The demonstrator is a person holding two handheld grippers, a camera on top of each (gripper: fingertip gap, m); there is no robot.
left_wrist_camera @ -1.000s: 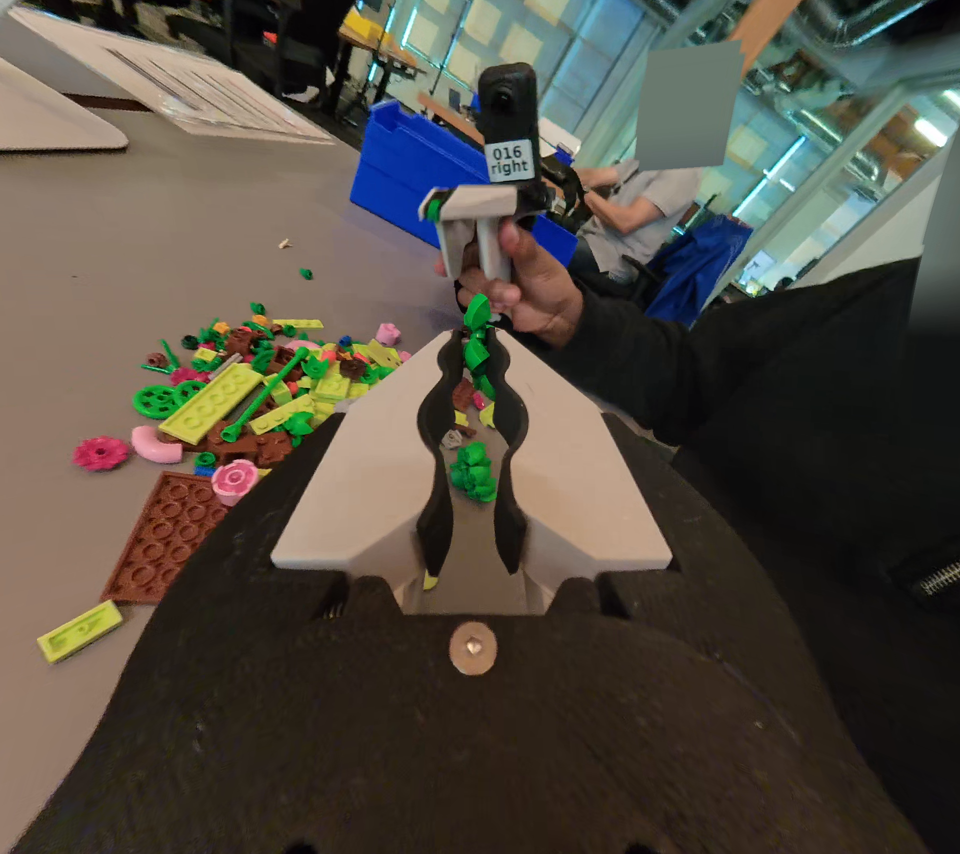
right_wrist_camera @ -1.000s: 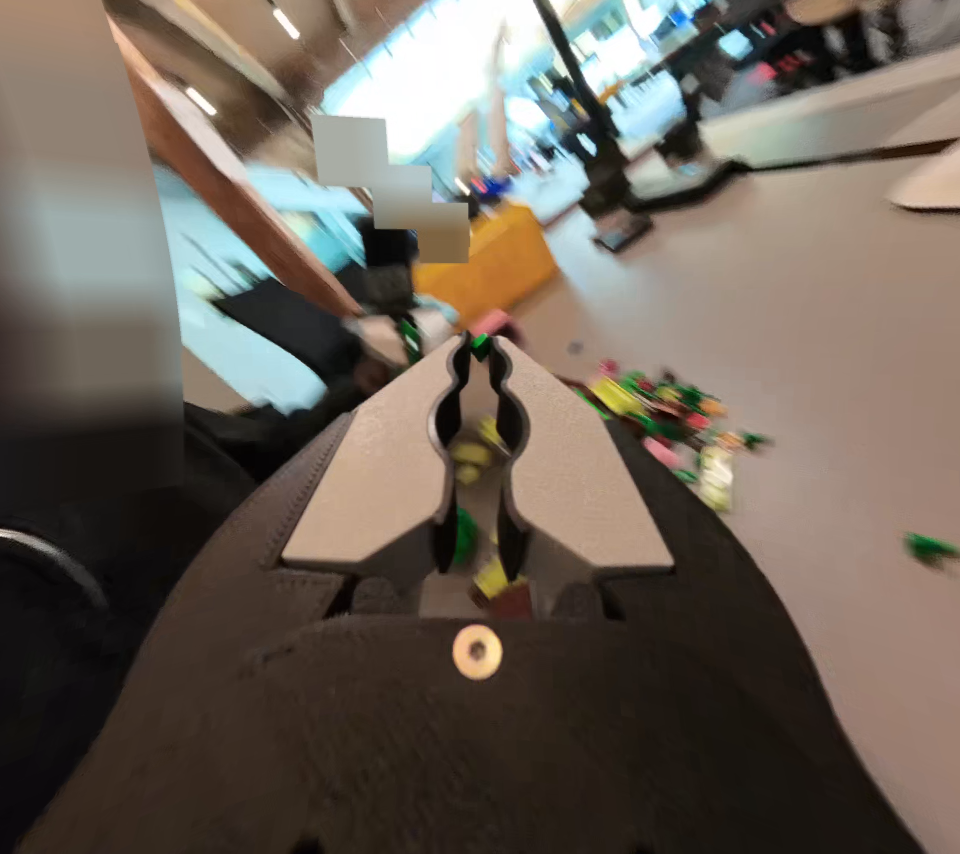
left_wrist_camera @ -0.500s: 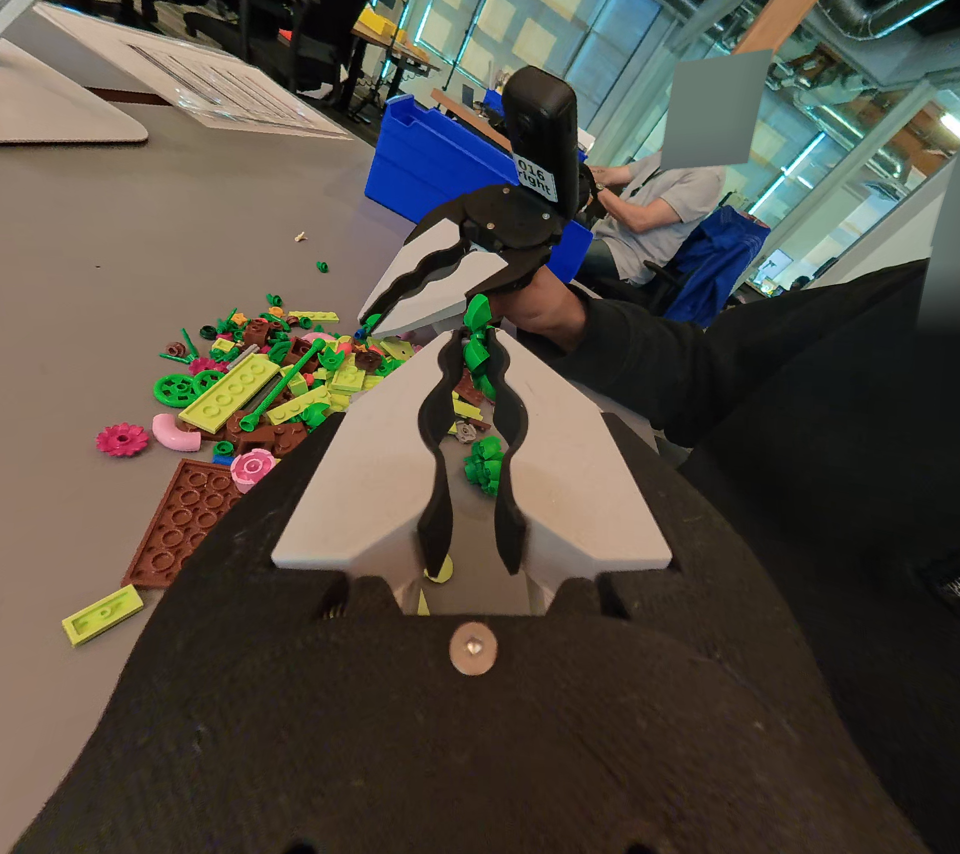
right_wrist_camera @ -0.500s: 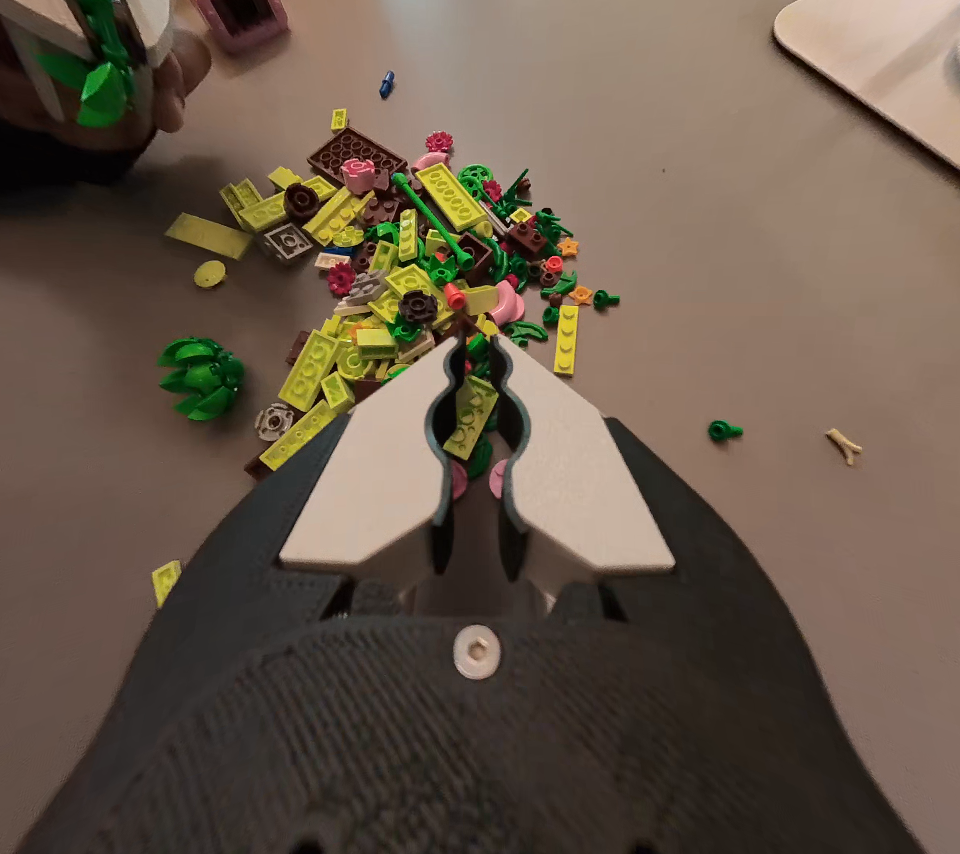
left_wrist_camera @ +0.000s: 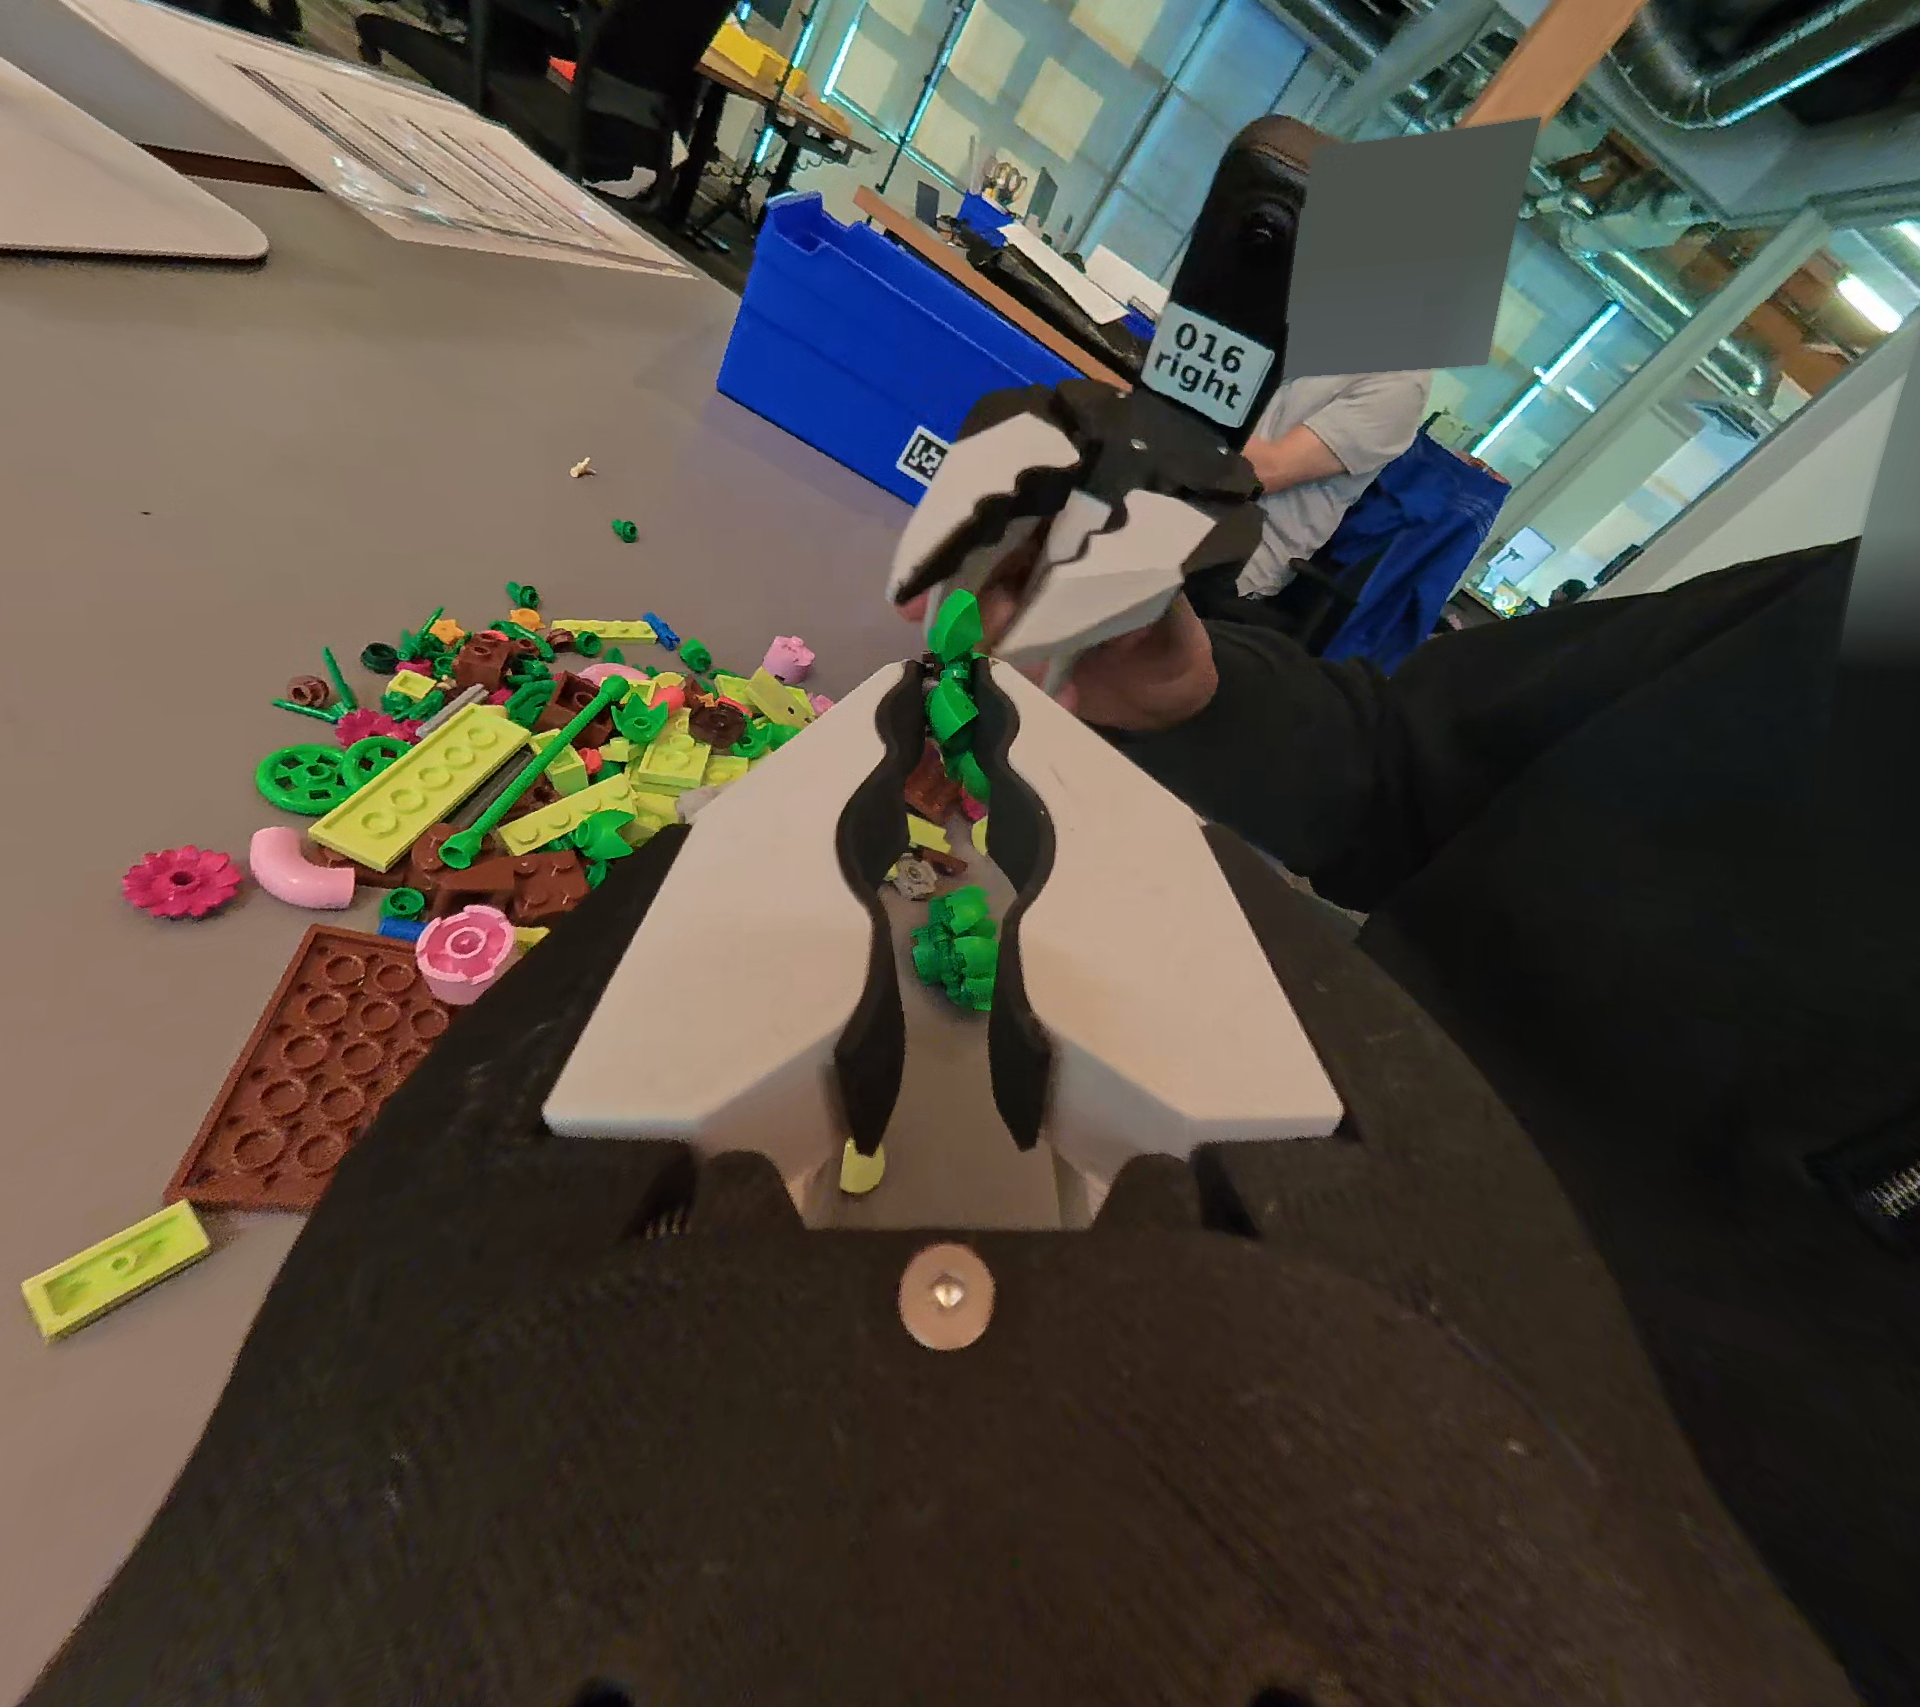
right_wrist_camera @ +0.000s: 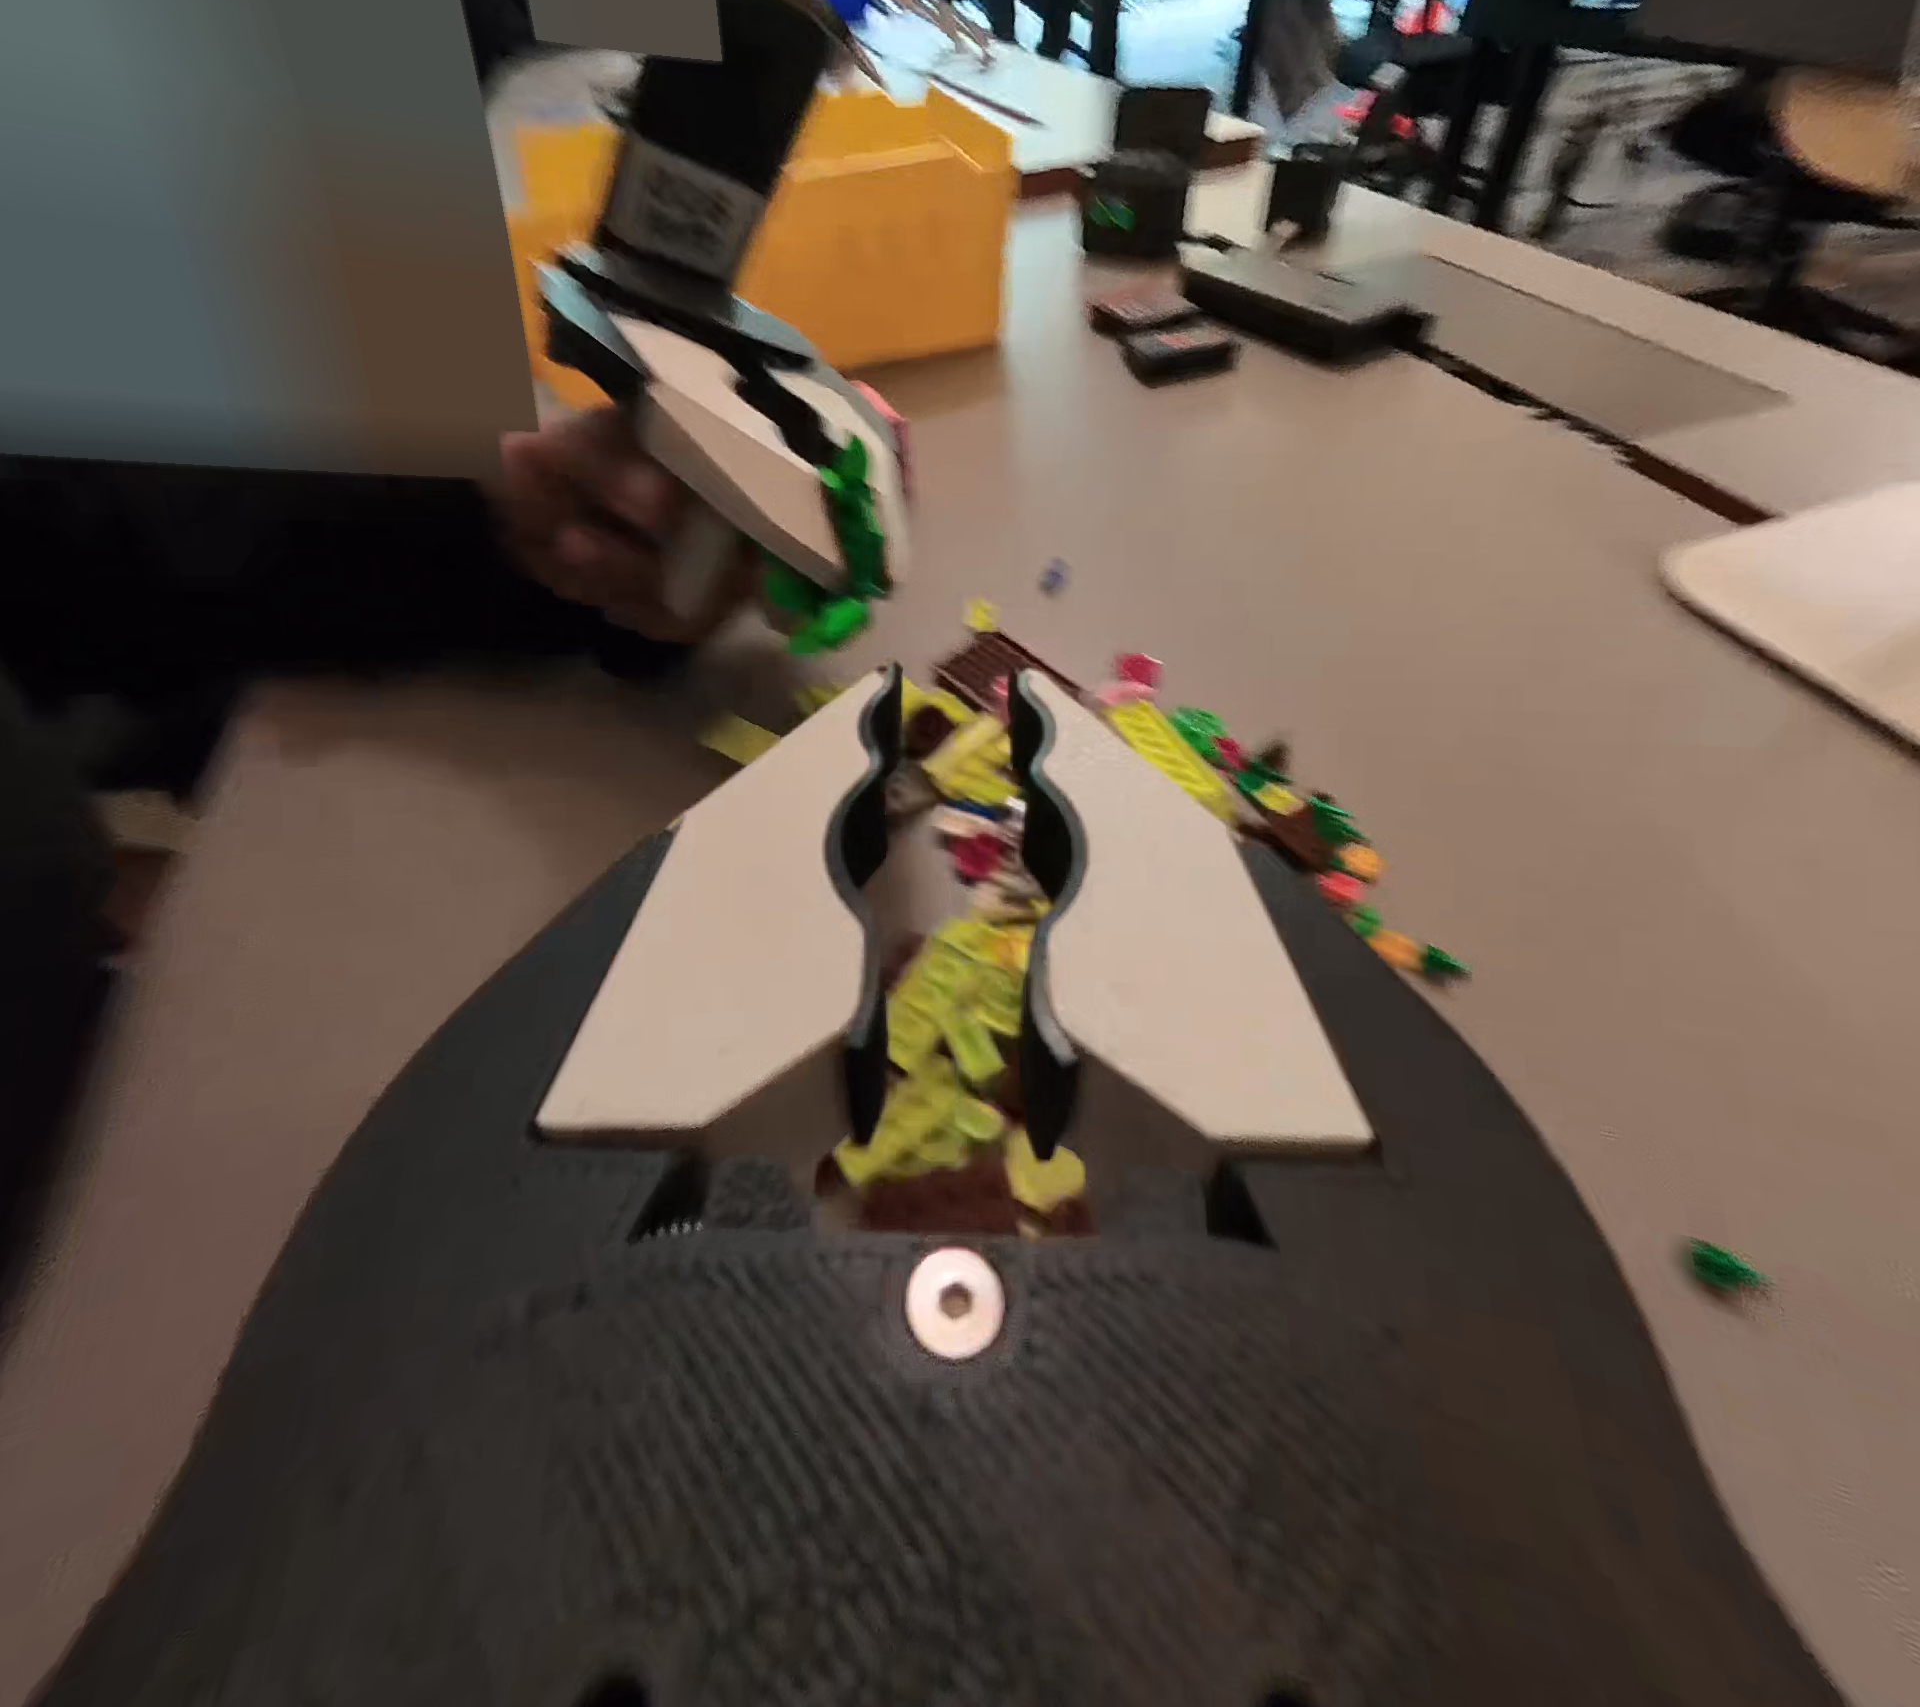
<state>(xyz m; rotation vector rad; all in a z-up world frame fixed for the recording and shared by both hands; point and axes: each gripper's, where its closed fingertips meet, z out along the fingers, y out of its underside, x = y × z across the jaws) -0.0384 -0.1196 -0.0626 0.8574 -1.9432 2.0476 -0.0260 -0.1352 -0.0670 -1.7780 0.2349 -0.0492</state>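
Above the grey worktop (left_wrist_camera: 312,431), our left tongs (left_wrist_camera: 948,670) clamp a green leafy stem (left_wrist_camera: 954,701), while our right tongs (right_wrist_camera: 951,696) hover with jaws apart and empty over the brick pile (left_wrist_camera: 499,774), largely unsorted.

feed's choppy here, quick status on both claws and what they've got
Left claw shut on green leafy stem, held above the table. Right claw open, empty, over brick pile. Nothing between them.
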